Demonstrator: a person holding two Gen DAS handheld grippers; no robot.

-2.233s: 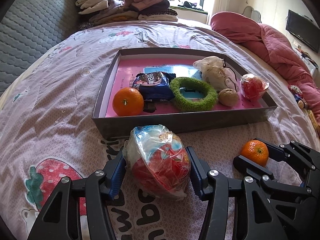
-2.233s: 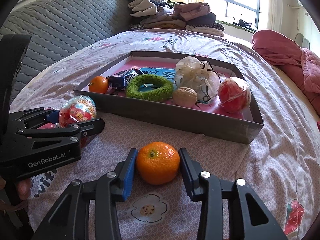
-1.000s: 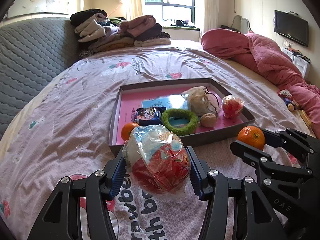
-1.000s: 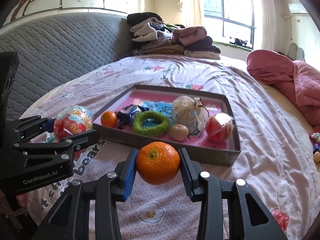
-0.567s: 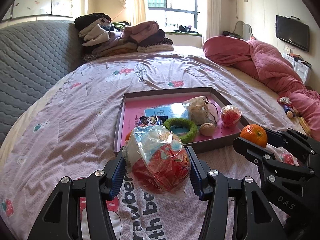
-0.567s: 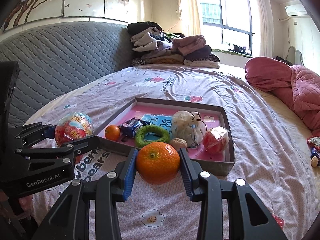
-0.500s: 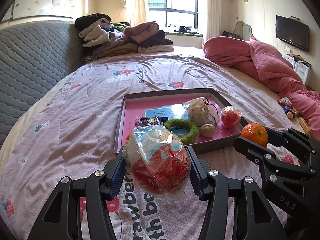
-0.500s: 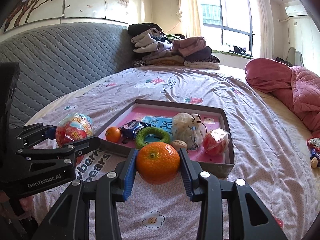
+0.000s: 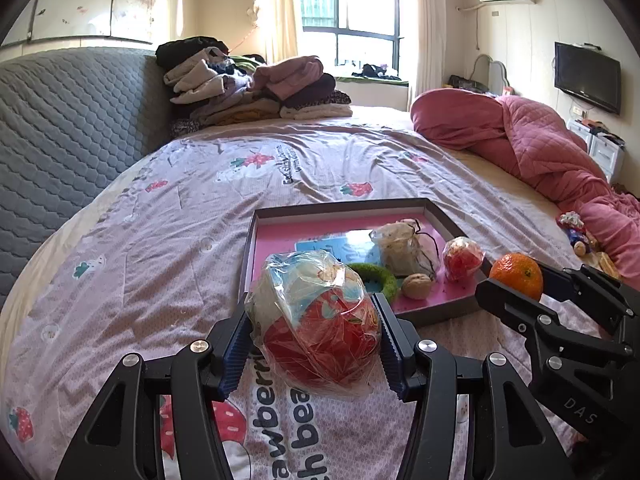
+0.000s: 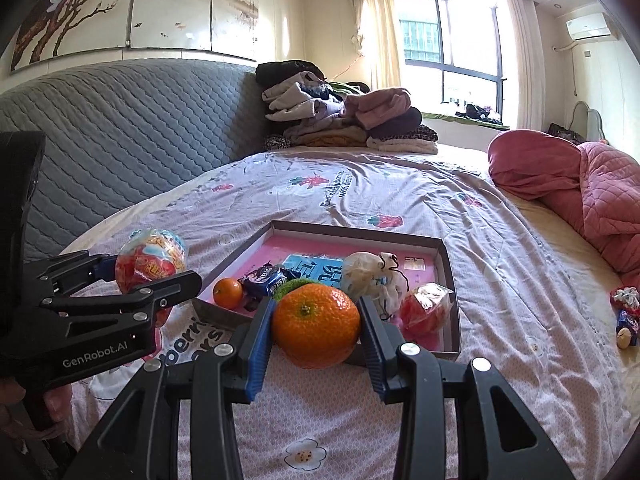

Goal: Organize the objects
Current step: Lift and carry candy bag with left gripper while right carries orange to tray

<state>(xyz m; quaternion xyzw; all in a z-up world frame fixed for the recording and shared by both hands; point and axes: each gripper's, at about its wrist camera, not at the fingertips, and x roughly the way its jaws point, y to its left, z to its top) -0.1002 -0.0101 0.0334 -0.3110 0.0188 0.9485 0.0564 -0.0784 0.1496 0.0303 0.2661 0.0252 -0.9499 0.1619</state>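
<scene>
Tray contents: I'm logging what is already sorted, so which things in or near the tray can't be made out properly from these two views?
- Small orange: hidden in the left wrist view by the wrapped ball in the left gripper.
- Green ring: mostly covered in the right wrist view by the held orange in the right gripper.
- Blue card: print too small to read.
- Toys on the bedspread: too small to identify.

So the tray sits on the bed, roughly mid-mattress. Inside it, going left to right along the near edge: a small orange, a snack packet, a fuzzy ring, a walnut and a wrapped ball. A drawstring pouch sits behind the walnut. A clothes pile is at the far end, with a quilt off to the right.
</scene>
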